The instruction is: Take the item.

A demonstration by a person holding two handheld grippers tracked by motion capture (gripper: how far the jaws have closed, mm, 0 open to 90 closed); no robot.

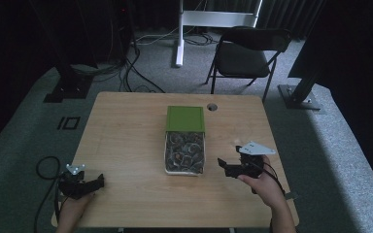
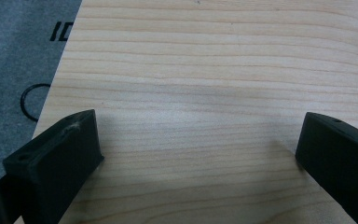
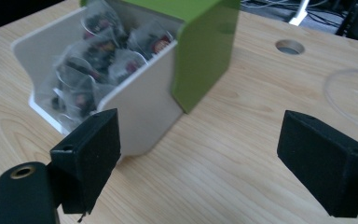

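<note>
Dark curtains and grey carpet surround the wooden desk (image 1: 126, 141). At desk centre sits a white box (image 1: 184, 153) of small wrapped packets, its green lid (image 1: 185, 118) slid back over the far half; long axis runs away from the person. Right gripper (image 1: 229, 167) is nearer, just beside the box's right wall, jaws wide apart, holding nothing. Left gripper (image 1: 94, 183) rests well apart at the near left corner, jaws likewise spread over bare wood. Likely approach: from the right.

Wood table (image 1: 126, 145), white box (image 1: 184, 167) w/ green lid (image 1: 185, 118) at centre
</note>
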